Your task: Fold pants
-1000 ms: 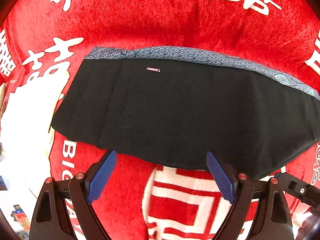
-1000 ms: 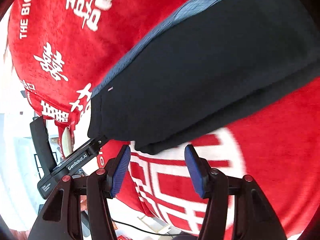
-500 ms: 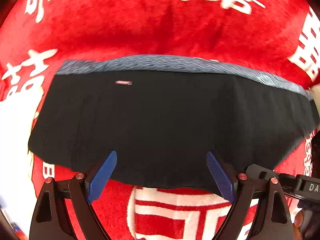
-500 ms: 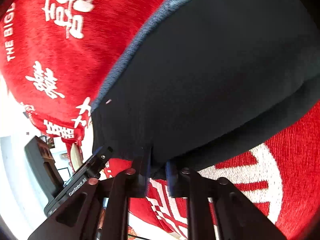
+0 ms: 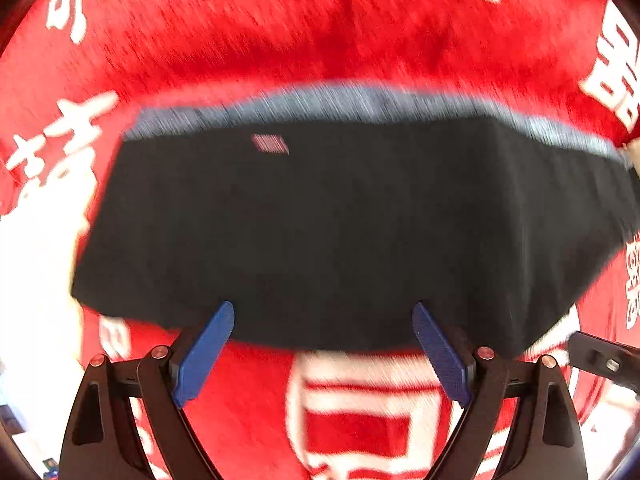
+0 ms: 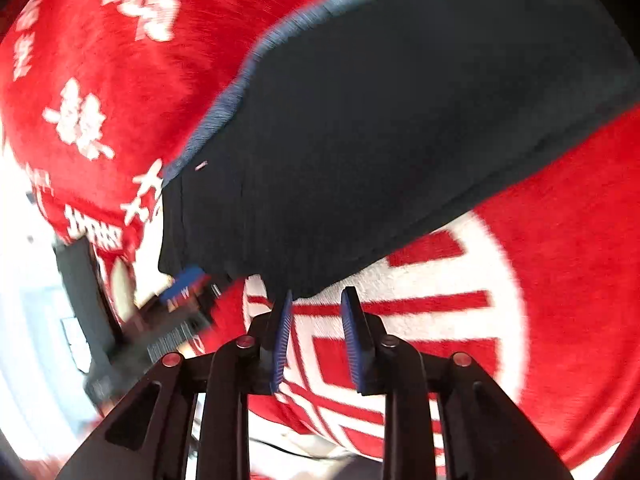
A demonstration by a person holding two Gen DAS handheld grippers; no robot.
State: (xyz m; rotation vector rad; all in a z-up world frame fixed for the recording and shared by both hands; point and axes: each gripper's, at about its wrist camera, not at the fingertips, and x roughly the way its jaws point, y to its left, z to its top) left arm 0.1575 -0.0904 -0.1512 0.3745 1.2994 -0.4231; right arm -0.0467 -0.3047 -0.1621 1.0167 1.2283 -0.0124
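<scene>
The black pants [image 5: 340, 232] lie folded flat on the red blanket [image 5: 320, 40] — left hand-held gripper [image 5: 324, 354] spread wide at their near hem, ready to pinch; right hand-held gripper [image 6: 316, 336] opening, empty.

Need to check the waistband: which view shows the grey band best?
Left wrist: the grey band runs nearly the whole width along the pants' far edge, though blurred. Right wrist shows it only slanting, cut off at the top.

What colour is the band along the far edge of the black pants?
Grey-blue, a heathered band on the black pants; it shows best in the left wrist view.
</scene>
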